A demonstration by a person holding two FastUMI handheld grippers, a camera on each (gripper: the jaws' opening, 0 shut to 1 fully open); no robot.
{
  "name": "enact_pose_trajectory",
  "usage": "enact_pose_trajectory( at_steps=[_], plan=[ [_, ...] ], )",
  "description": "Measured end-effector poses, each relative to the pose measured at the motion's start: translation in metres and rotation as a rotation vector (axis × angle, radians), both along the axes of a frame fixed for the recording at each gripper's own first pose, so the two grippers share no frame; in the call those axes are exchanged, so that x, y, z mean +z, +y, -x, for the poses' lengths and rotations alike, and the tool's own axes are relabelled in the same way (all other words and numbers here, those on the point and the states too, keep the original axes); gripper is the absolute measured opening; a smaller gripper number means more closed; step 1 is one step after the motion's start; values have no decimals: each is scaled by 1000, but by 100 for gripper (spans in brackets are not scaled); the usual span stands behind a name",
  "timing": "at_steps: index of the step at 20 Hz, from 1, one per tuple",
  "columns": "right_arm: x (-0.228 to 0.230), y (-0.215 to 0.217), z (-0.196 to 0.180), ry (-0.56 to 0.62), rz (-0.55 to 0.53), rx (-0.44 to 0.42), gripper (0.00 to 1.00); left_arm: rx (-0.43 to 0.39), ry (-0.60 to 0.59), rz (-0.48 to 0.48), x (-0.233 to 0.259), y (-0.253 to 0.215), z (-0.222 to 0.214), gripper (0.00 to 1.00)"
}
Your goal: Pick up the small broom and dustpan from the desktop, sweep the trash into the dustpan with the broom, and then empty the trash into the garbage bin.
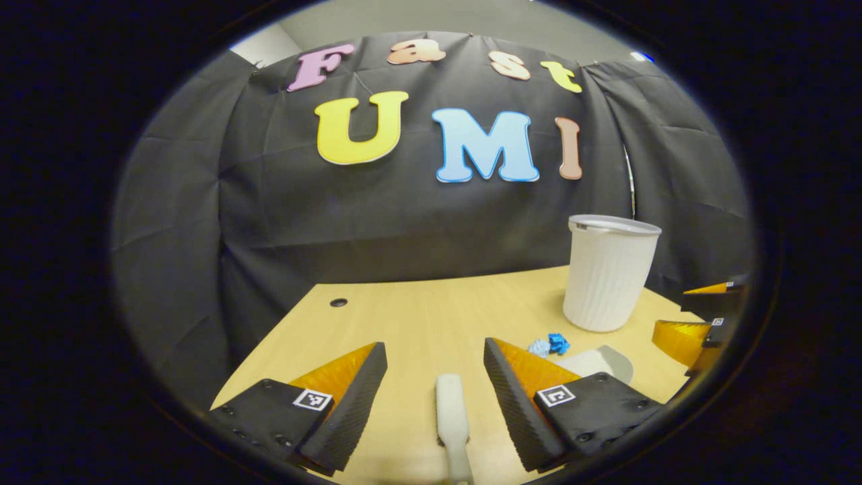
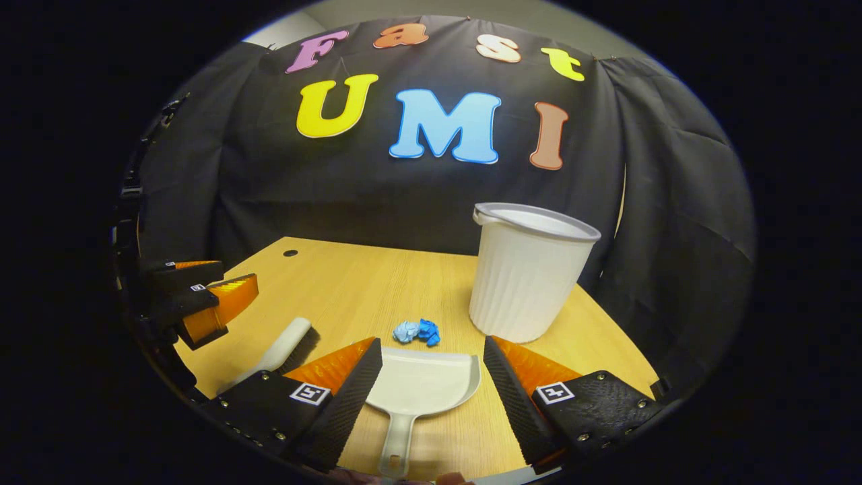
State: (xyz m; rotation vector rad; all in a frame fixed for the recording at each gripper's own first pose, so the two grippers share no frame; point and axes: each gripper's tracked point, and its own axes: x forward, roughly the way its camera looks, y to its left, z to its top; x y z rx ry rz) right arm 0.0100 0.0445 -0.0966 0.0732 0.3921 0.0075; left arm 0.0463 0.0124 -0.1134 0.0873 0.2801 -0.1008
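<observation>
The white ribbed bin [image 2: 528,273] stands upright on the wooden table [image 2: 350,283] near its far right corner, its mouth open to the top; what lies inside it cannot be seen. Just in front of the bin, a little to its left, a small wad of blue trash [image 2: 417,331] sits on the bare table, close to the front lip of the dustpan [image 2: 424,380] but not in it. The dustpan lies flat, its pan holding nothing, its wide mouth toward the trash and the booth's wall, its handle running straight back toward the right gripper [image 2: 431,384]. That gripper's jaws stand wide open on either side of the pan, gripping nothing.

The broom [image 1: 452,421] lies on the table to the left of the dustpan, its long axis running away from the camera in the left gripper view, bristles at the far end. The left gripper [image 1: 434,387] is above it with jaws wide apart, one on each side of the broom, holding nothing.
</observation>
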Motion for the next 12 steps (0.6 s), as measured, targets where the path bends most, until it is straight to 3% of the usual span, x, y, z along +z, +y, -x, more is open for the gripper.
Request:
enact_pose_trajectory(
  at_steps=[12],
  plan=[
    [-81,13,22,336,-19,57,96,-30,360,-32,-109,-14,10,99]
  ],
)
